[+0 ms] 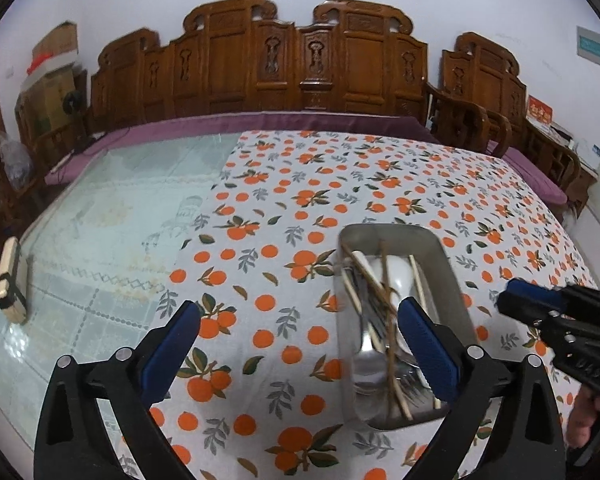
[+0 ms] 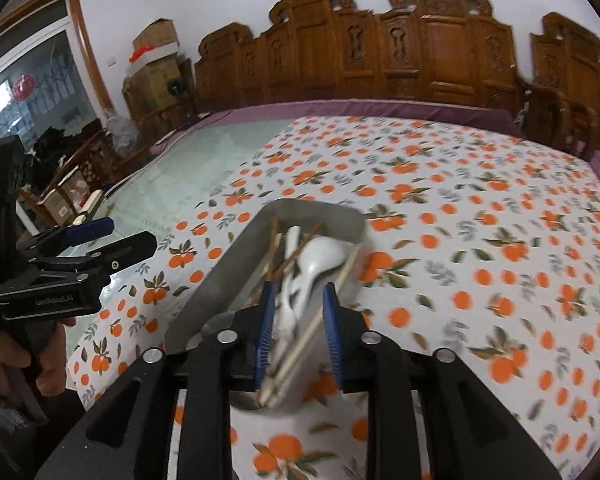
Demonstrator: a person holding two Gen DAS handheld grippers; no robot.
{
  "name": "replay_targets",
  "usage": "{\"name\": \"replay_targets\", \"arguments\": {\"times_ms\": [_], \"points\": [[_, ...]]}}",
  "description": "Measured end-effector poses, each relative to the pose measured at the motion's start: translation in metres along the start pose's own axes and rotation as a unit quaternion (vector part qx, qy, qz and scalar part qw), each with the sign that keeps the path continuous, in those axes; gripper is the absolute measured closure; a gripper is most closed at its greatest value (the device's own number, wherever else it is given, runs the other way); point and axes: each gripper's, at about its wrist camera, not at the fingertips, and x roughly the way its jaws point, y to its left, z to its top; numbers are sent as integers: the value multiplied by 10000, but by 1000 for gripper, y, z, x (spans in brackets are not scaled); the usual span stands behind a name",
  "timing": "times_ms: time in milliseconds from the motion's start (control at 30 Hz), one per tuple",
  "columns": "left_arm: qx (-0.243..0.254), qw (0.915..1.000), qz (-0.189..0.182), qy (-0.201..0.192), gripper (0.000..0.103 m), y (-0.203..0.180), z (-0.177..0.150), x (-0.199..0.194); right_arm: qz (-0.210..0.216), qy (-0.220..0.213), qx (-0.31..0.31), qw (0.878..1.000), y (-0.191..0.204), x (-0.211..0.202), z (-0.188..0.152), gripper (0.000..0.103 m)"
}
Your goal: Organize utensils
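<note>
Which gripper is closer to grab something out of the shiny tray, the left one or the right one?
Probably the right. The right gripper is open, right over the metal tray, with the white spoon and chopsticks between its fingers. The left gripper is open too, but sits mostly over the tablecloth beside the tray.

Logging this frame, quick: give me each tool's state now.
Left tool: open wide, holding nothing, beside the metal tray.
Right tool: partly open over the tray's utensils; any grip cannot be told.
</note>
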Motion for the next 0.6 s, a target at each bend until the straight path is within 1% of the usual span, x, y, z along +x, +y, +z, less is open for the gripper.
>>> {"name": "replay_targets", "arguments": {"times_ms": [67,133,167,233,267,333,367,400,433,533,600], "points": [[86,10000,-25,5,8,-9,-1,-6,-127,-79,43,9999,-4,-16,-4,67],[168,9998,-66,8,8,-20,-2,-13,-258,-168,71,9995,-8,-33,-7,54],[200,9998,-91,21,8,-26,-2,-17,-298,-209,75,9993,-9,-40,-9,52],[264,9996,-139,13,8,-35,-4,-24,-419,-288,81,9987,-9,-56,-12,42],[291,9995,-152,5,8,-40,-4,-29,-492,-321,91,9982,-10,-63,-14,39],[315,9994,-165,-20,8,-47,-6,-37,-596,-405,124,9973,-10,-77,-18,25],[319,9993,-182,-27,8,-51,-8,-44,-652,-454,144,9967,-11,-85,-19,22],[327,9993,-203,-36,8,-54,-9,-49,-683,-483,153,9964,-12,-90,-21,14],[344,9991,-227,-48,8,-58,-10,-54,-725,-520,162,9959,-12,-98,-23,10],[423,9990,-171,-32,8,-68,-14,-70,-849,-607,200,9943,-13,-117,-30,3],[471,9987,-196,-43,8,-74,-17,-81,-898,-650,227,9936,-14,-127,-34,3]]}}
